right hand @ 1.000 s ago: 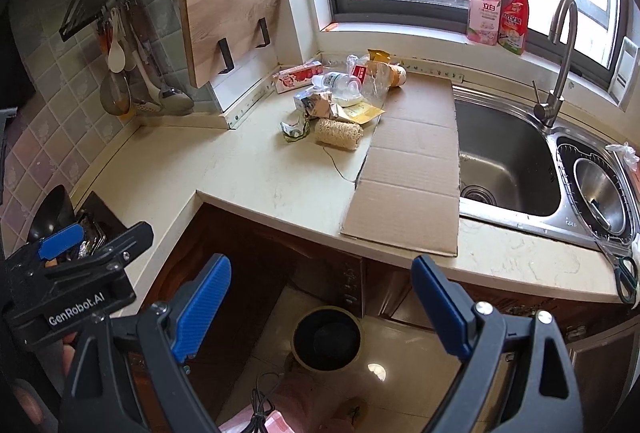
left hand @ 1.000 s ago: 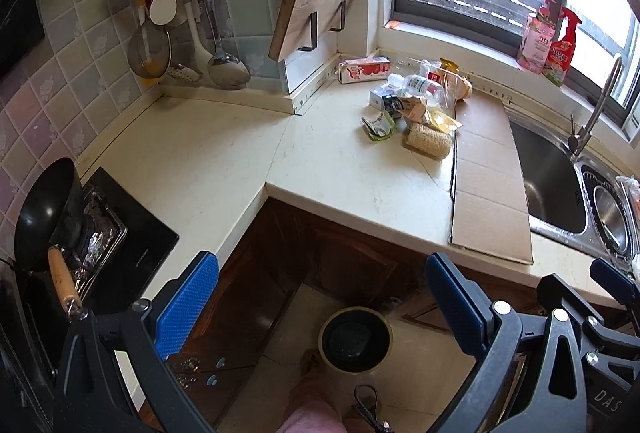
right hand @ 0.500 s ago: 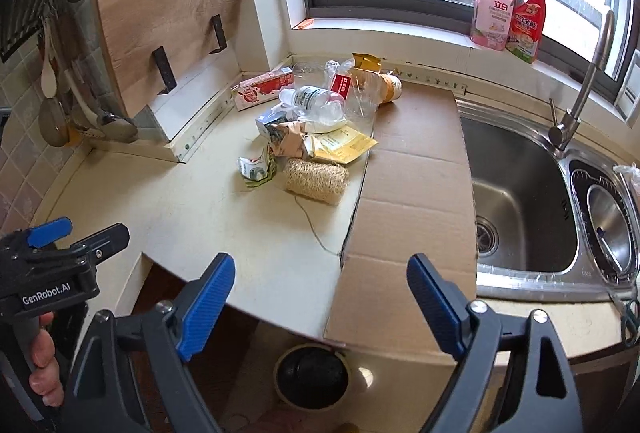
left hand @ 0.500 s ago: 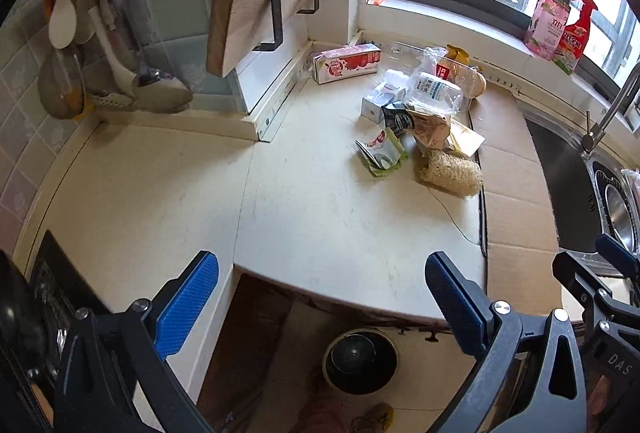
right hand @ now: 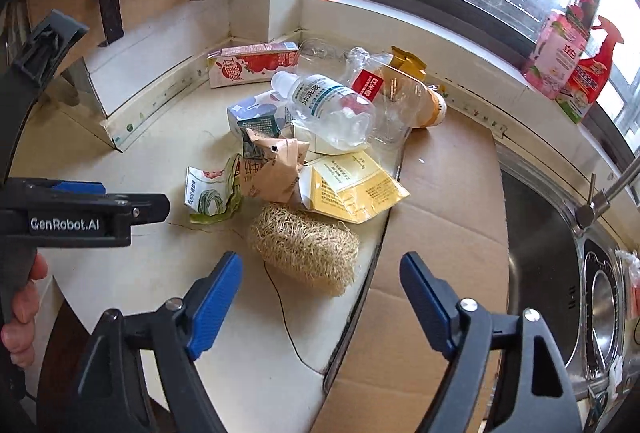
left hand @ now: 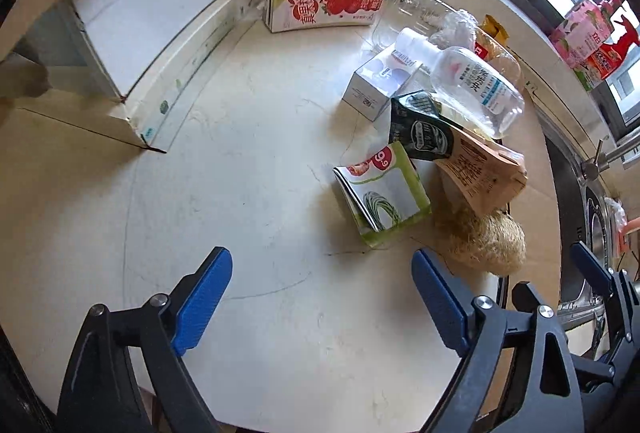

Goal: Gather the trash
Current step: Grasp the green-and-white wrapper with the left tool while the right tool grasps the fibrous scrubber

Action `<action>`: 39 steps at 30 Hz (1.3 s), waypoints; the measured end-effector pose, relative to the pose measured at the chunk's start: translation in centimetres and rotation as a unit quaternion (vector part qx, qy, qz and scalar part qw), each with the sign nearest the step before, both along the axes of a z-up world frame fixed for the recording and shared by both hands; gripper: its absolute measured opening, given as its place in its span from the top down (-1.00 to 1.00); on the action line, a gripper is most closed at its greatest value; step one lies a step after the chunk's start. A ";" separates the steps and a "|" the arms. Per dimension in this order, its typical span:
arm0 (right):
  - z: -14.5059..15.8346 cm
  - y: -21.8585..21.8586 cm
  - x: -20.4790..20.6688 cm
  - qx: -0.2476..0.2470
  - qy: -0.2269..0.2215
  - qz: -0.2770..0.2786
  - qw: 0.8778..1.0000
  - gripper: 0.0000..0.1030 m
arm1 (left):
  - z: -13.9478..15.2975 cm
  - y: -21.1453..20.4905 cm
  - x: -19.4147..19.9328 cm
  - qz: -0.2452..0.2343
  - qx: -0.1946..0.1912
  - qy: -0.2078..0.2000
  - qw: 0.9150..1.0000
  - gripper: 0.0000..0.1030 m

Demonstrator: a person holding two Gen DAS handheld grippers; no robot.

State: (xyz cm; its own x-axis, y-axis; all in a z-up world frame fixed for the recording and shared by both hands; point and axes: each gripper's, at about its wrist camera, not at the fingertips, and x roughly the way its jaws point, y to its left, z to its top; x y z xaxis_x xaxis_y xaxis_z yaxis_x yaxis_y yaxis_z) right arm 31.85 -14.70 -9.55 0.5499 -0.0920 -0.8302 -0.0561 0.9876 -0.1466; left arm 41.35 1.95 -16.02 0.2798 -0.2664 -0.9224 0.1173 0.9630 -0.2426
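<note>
Right wrist view, loofah [right hand: 306, 247] nearest, cardboard sheet [right hand: 436, 233] beside, clear bottle [right hand: 330, 109] behind

bare counter [left hand: 248, 193] lies open left of the trash pile [right hand: 304, 145]; cardboard [right hand: 444, 217] flanks its right.

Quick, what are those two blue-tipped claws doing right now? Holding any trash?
Left gripper: open, jaws just been closing, nothing between them.
Right gripper: open, jaws just been closing, holding nothing; the tan fibrous loofah scrubber lies just ahead.
</note>
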 end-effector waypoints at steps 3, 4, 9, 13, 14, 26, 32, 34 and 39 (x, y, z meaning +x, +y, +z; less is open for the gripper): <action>-1.5 0.2 1.6 -0.005 0.020 0.015 1.000 -0.40 | -1.1 -0.5 1.5 -0.004 -0.015 0.016 1.000 -0.67; -2.1 0.2 2.1 -0.009 0.027 0.016 0.999 -0.33 | -1.4 -0.7 2.0 -0.004 -0.018 0.020 1.000 -0.67; -3.8 0.7 3.5 -0.024 0.045 0.042 0.998 -0.15 | -2.3 -1.4 3.9 -0.012 -0.025 0.035 0.999 -0.56; -3.8 1.0 3.7 -0.011 0.056 0.060 0.997 1.00 | -3.1 -2.0 4.9 -0.019 -0.031 0.054 0.998 -0.30; -3.8 0.8 3.8 0.009 0.070 0.057 0.996 1.00 | -3.1 -2.3 5.0 -0.020 -0.029 0.051 0.998 -0.27; -2.0 -3.2 2.9 0.155 0.085 -0.009 0.984 0.73 | -3.0 -5.9 5.6 -0.042 0.013 0.034 0.998 0.82; -1.3 -1.8 3.5 0.078 0.055 0.039 0.995 -0.11 | -1.7 -5.2 4.2 -0.045 0.027 0.010 0.999 0.94; -1.7 -1.1 4.0 0.058 0.062 0.064 0.994 -0.11 | -1.1 -4.4 3.4 -0.042 0.033 -0.001 0.999 0.94; -3.9 1.7 4.4 -0.027 0.086 0.121 0.988 -0.11 | 0.4 -3.3 1.8 -0.034 0.039 -0.017 0.998 0.94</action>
